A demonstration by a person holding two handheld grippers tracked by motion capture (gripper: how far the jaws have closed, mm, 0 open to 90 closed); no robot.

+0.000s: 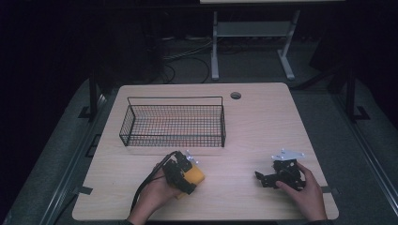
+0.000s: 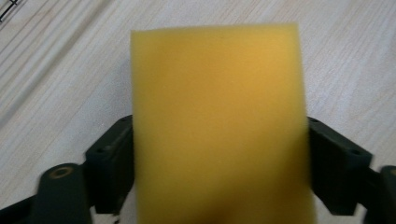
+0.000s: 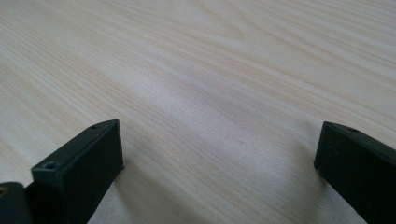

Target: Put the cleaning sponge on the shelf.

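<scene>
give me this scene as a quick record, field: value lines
surface: wooden table
left gripper: shut on the yellow sponge, fingers pressing its two sides
right gripper: open, nothing between its fingers, low over bare wood
basket: black wire, empty, on the far side of the table beyond the left gripper
sponge position: near front edge, outside the basket
hole: round opening near the table's far edge

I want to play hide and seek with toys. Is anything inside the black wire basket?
Nothing can be seen in the wire basket; the wooden table shows through its mesh. The yellow sponge sits outside, between the left gripper jaws. No part of the basket's floor is covered.
</scene>
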